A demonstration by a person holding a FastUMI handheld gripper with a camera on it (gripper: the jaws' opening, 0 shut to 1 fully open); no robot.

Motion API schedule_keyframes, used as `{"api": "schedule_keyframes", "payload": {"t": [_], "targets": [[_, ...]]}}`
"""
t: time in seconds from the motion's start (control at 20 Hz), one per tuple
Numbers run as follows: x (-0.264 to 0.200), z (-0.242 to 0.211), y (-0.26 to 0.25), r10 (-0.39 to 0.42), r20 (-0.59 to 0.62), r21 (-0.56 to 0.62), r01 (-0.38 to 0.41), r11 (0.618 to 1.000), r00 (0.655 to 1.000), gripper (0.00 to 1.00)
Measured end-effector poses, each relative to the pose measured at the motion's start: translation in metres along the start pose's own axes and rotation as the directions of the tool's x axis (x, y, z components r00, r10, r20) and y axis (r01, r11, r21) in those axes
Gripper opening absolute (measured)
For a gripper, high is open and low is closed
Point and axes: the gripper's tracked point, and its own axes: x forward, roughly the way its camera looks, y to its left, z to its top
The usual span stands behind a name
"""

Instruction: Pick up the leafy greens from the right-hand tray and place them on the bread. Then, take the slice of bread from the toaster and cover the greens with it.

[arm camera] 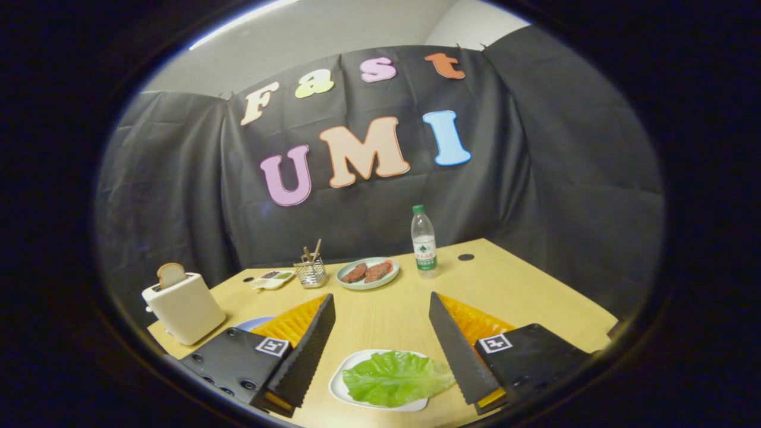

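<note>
Two fingers point(380, 351) stand wide apart and hold nothing; we record them raised above the bench point(535, 285), pointing forward. We find the lettuce leaf point(397, 377) flat on a white plate point(336, 383), low between the fingers and somewhat nearer the right one, its long axis running across from finger to finger. We judge the coming move to be a descent onto the leaf, and the fingers' line of closing already runs along that axis. A slice of bread point(171, 274) stands upright in the toaster point(184, 309), beyond the left finger. A blue plate's edge point(252, 323) shows behind that finger; we cannot tell what it carries. Farther off sit a plate of meat point(367, 273) and a water bottle point(424, 241).
</note>
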Motion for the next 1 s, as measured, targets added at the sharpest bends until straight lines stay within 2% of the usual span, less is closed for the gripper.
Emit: {"api": "schedule_keyframes", "payload": {"t": [0.25, 0.45, 0.65, 0.9, 1.0], "targets": [[0.005, -0.030, -0.030, -0.054, -0.116, 0.048, 0.060, 0.997, 0.992, 0.99], [0.008, -0.062, -0.056, -0.077, -0.221, 0.079, 0.096, 0.992, 0.972, 0.98], [0.010, -0.096, -0.080, -0.120, -0.319, 0.051, 0.143, 0.988, 0.940, 0.98], [0.008, -0.125, -0.072, -0.065, -0.413, 0.077, 0.106, 0.991, 0.908, 0.96], [0.009, -0.133, -0.076, -0.083, -0.434, 0.052, 0.117, 0.992, 0.897, 0.96]]}}
